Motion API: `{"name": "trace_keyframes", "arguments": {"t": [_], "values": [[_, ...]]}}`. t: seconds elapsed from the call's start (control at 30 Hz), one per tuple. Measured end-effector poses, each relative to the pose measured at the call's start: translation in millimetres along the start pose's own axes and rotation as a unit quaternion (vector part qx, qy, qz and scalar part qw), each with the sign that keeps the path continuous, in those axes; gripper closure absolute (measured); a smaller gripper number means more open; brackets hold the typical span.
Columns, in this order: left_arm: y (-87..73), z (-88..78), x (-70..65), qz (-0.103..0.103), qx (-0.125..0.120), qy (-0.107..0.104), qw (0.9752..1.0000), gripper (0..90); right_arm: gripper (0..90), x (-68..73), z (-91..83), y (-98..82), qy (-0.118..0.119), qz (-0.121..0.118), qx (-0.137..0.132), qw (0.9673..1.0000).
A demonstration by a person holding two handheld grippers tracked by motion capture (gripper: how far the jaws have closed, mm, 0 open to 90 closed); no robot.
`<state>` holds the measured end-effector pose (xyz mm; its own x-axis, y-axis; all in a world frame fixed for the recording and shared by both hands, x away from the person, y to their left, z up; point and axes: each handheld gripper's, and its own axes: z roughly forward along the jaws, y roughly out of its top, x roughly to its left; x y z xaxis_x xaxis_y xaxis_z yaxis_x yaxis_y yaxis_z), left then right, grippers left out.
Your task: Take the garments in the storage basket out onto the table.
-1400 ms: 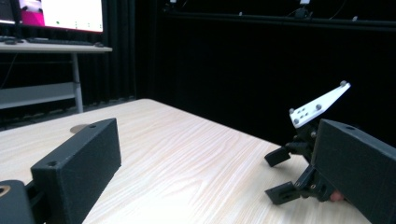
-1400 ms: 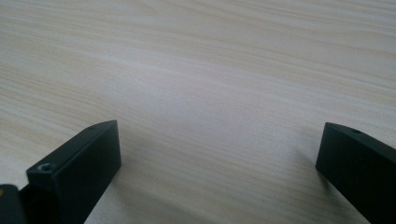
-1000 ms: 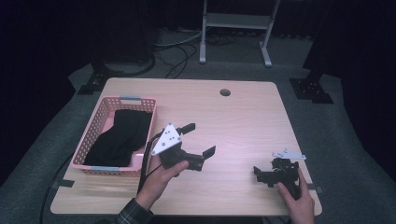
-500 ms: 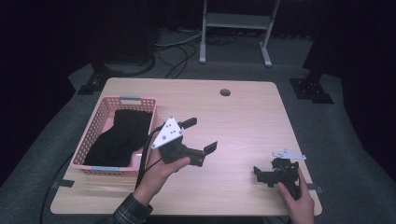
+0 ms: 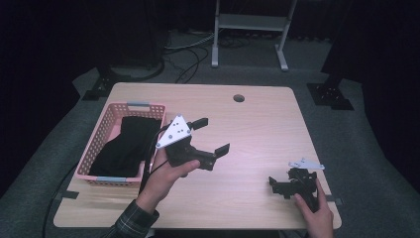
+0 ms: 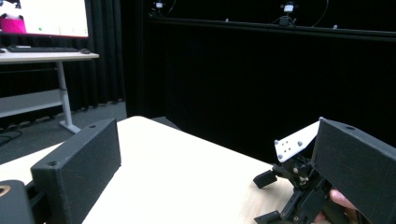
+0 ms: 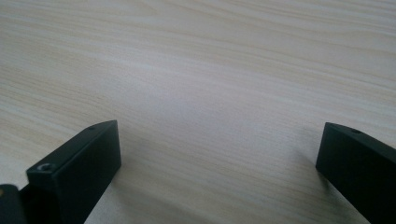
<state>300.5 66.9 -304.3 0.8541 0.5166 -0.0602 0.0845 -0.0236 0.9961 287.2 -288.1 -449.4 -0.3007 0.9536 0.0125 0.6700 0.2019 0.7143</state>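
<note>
Holding the left gripper (image 5: pixel 212 135) raised with jaws spread, I am seeing the pink basket (image 5: pixel 99 145) of black cloth (image 5: pixel 126 144) behind it; the right gripper (image 5: pixel 278 185) is resting on the table (image 5: pixel 257 124), also spread.

Pink slatted basket (image 5: pixel 99 148) at the counter's (image 5: pixel 257 129) left side, long axis running front to back, upright. Black cloth (image 5: pixel 126 144) heaped inside, folded loosely, filling most of the interior.
</note>
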Motion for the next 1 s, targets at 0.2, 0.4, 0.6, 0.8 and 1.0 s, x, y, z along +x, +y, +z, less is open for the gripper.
{"name": "trace_keyframes", "arguments": {"t": [0.2, 0.4, 0.6, 0.8, 1.0], "values": [[8.9, 0.1, 0.6, 0.002, 0.005, -0.004, 1.0000, 0.7, 0.0, 0.0, 0.0, 0.0, 0.000, 0.000, 0.000, 1.0000], [18.0, 0.8, 1.9, 0.005, 0.010, -0.005, 0.9999, 0.7, 0.0, -0.1, 0.0, 0.0, 0.000, 0.000, 0.000, 1.0000], [22.2, 0.6, 4.1, -0.001, 0.017, -0.011, 0.9998, 0.7, 0.0, 0.0, 0.0, 0.0, 0.000, 0.000, 0.000, 1.0000], [22.3, -2.8, 6.7, 0.000, 0.023, -0.011, 0.9997, 0.7, 0.0, 0.0, 0.0, 0.0, 0.000, 0.000, 0.000, 1.0000], [24.6, -10.6, 9.4, 0.001, 0.019, -0.008, 0.9998, 0.7, 0.0, 0.0, 0.0, 0.0, 0.000, 0.000, 0.000, 1.0000]]}}
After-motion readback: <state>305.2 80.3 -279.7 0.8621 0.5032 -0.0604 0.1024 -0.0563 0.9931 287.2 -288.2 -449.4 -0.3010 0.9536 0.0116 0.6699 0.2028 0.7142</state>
